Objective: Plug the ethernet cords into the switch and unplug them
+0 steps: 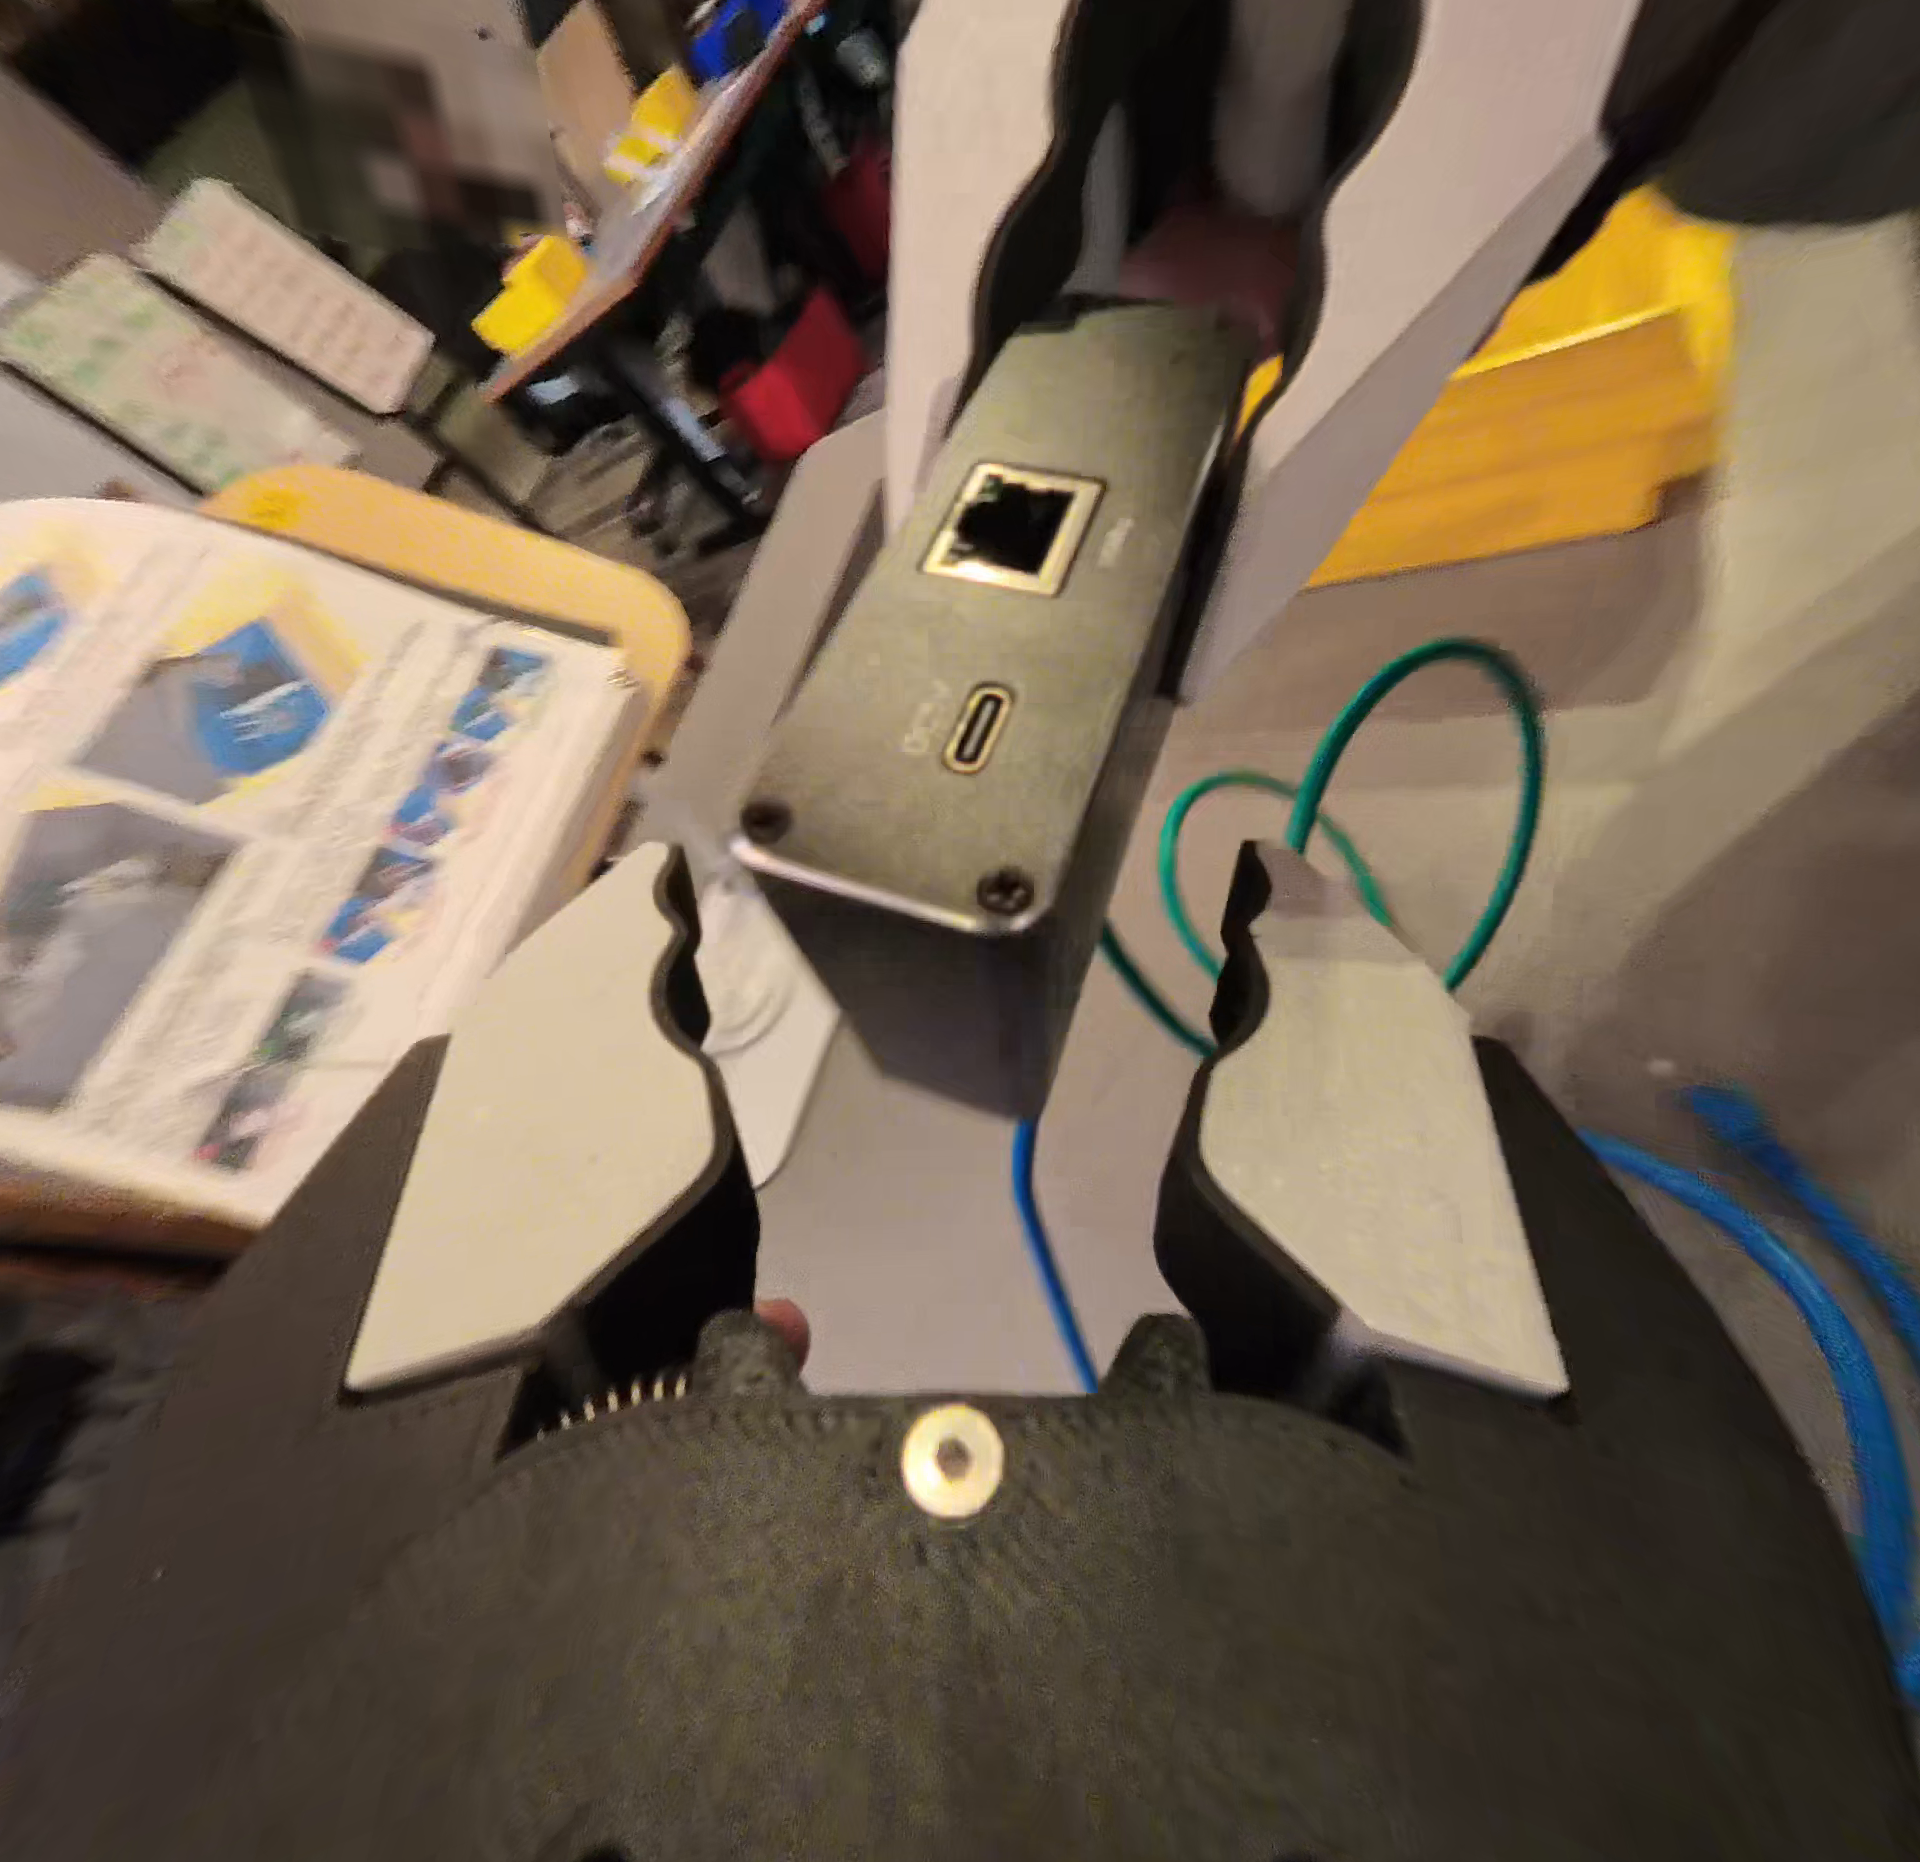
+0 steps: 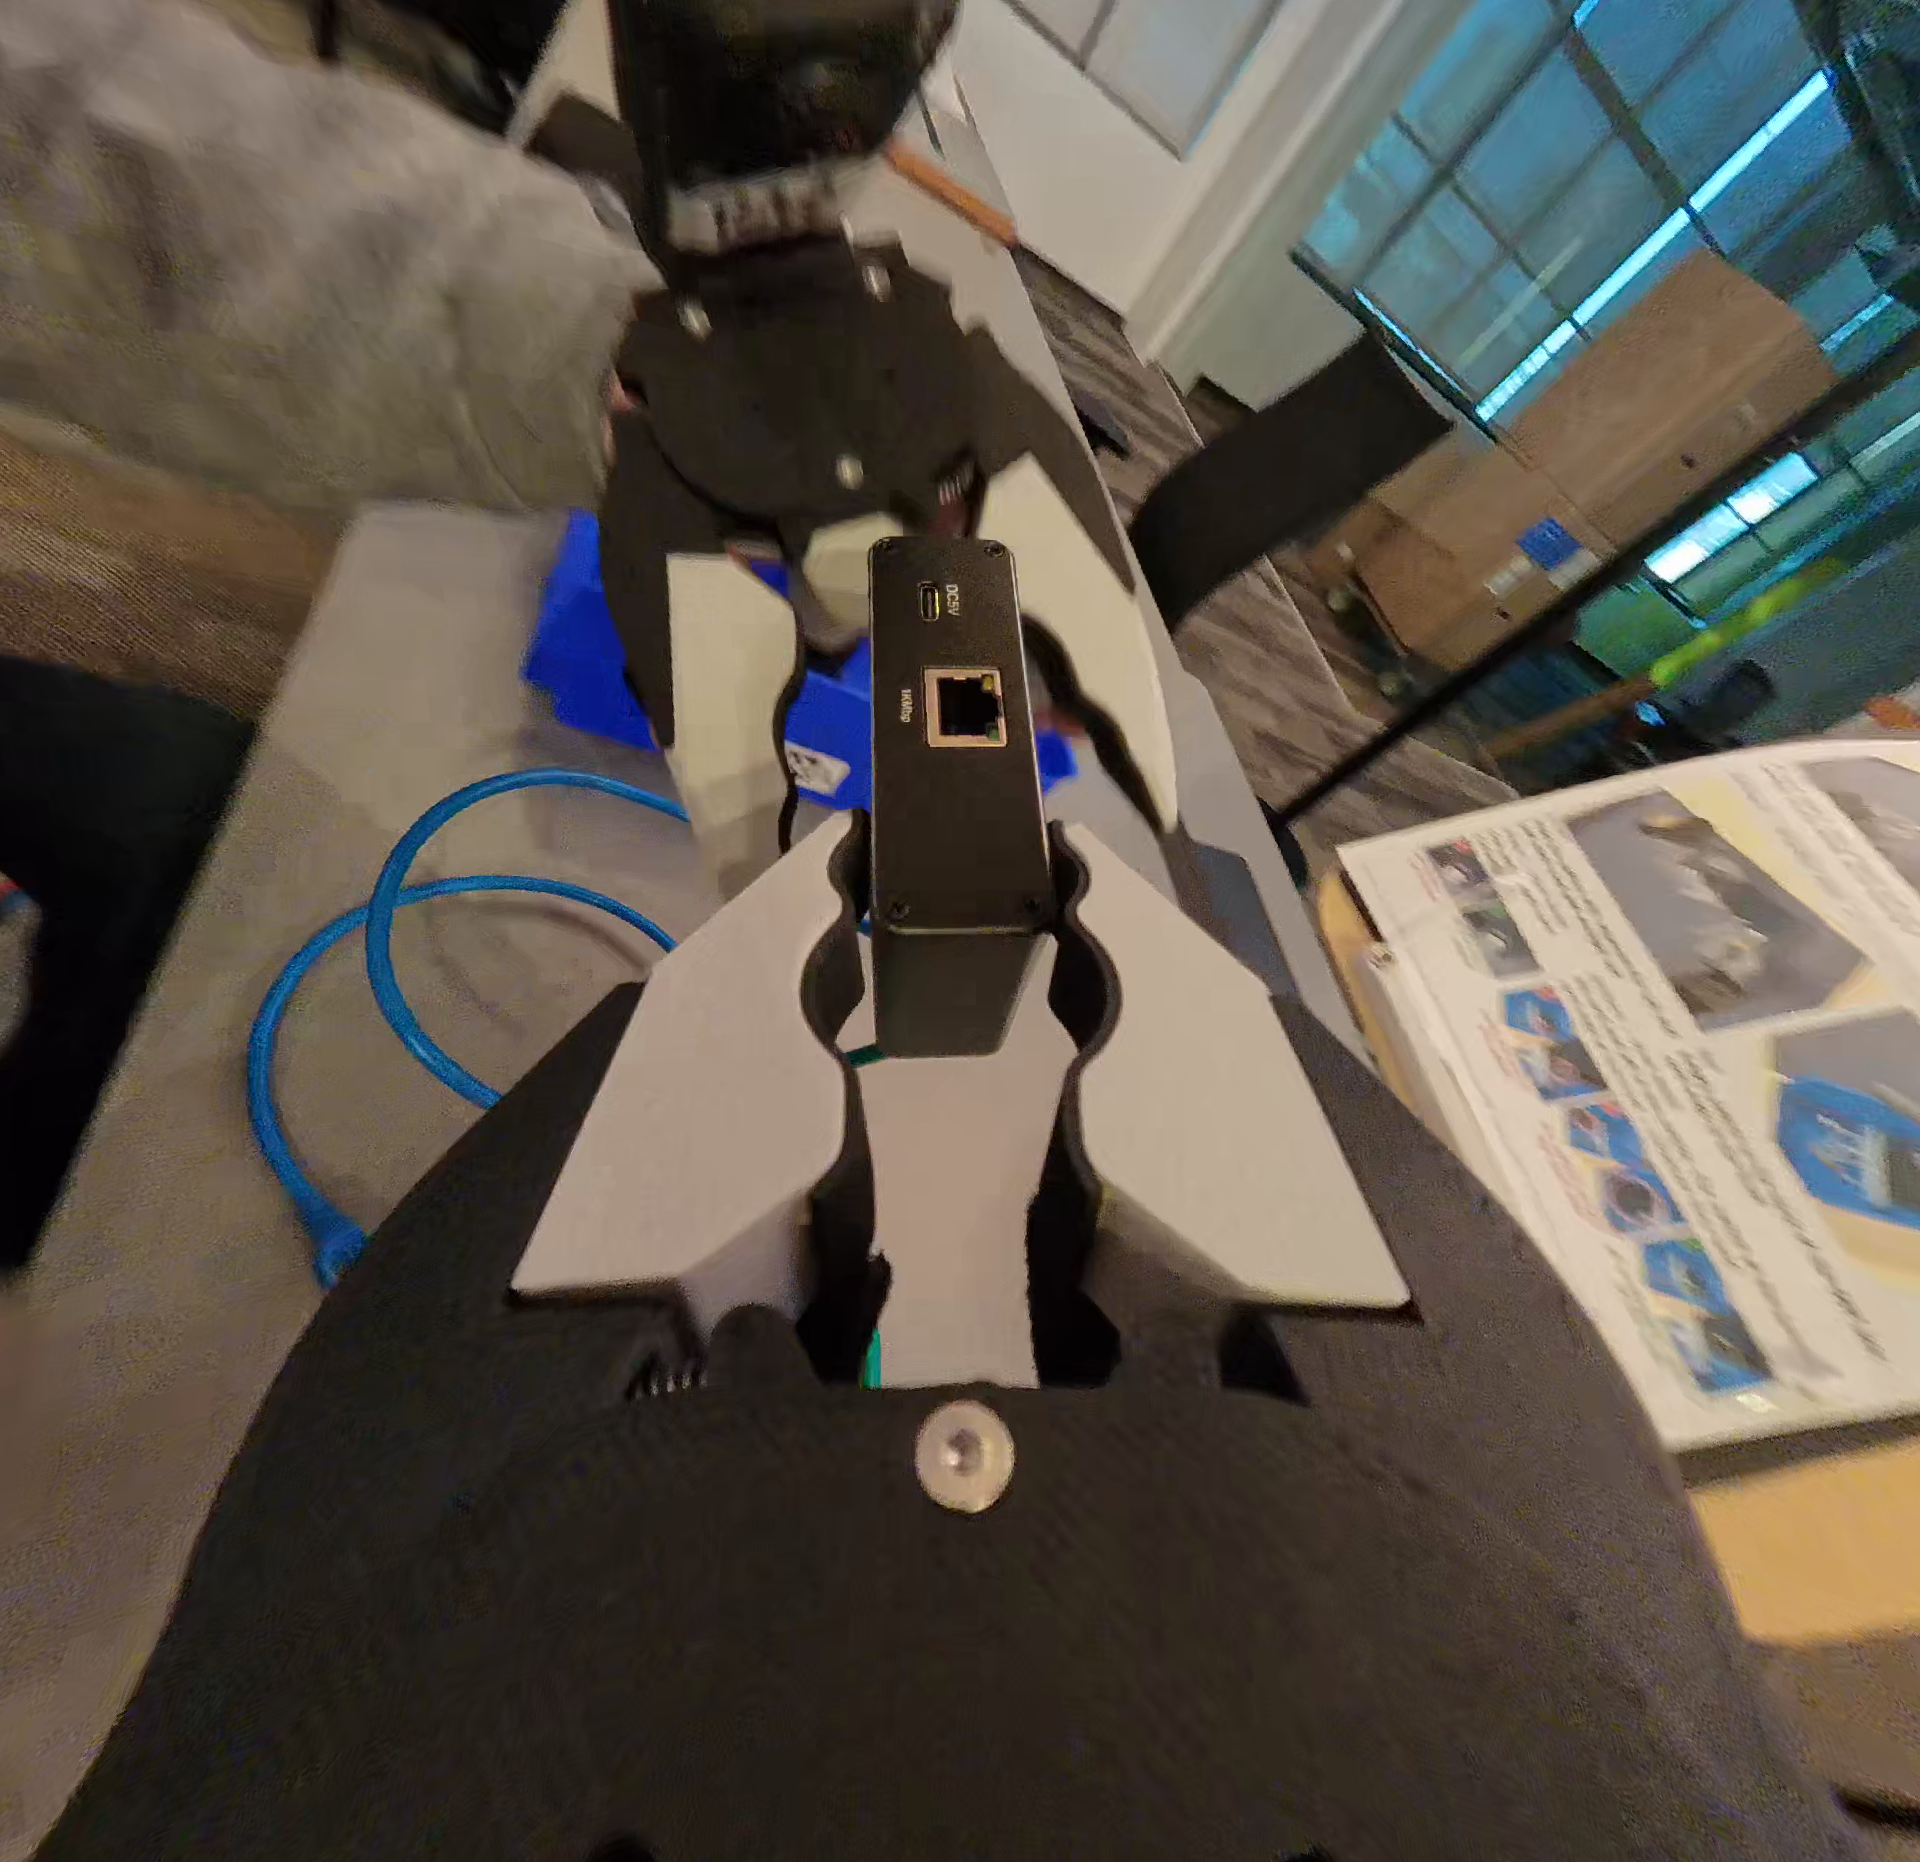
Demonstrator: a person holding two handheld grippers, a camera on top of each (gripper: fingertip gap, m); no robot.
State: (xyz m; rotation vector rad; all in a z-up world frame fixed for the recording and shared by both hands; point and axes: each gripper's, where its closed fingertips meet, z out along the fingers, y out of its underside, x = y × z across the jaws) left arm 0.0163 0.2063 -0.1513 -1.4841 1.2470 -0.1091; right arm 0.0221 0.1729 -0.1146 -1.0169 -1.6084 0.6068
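Gripping the switch is the right claw, while the left claw is gaping empty beside it.

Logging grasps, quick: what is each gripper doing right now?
Left gripper: open, empty, by the switch.
Right gripper: closed on the switch.

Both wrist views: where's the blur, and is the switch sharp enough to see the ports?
Left wrist view: switch mildly soft, its ethernet port still readable; shelves and the printed sheet smeared. Right wrist view: switch crisp, port clear; the left gripper beyond it and the frame edges blurred, with wide-angle bending at the windows.
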